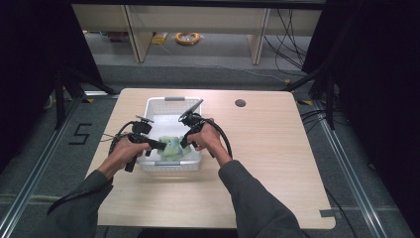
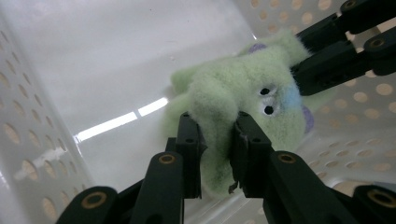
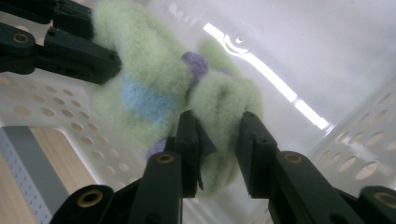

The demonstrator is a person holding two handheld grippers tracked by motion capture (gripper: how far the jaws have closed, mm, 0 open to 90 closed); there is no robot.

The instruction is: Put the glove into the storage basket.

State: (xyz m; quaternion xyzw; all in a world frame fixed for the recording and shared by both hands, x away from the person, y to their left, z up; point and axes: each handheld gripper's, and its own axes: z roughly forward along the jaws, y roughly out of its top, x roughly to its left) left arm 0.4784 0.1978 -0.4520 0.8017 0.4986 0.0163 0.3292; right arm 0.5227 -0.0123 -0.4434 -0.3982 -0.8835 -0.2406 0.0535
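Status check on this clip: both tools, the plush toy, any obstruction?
Left tool shut on green plush toy. Right tool shut on its other side. Toy inside white perforated basket. Nothing in the way.

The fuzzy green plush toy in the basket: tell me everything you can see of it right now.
The fuzzy pale-green plush toy has two black bead eyes, a light blue patch and purple spots. It lies inside the white perforated plastic basket. The left gripper pinches one limb-like end; the right gripper pinches another, so both jaw pairs squeeze its soft pile.
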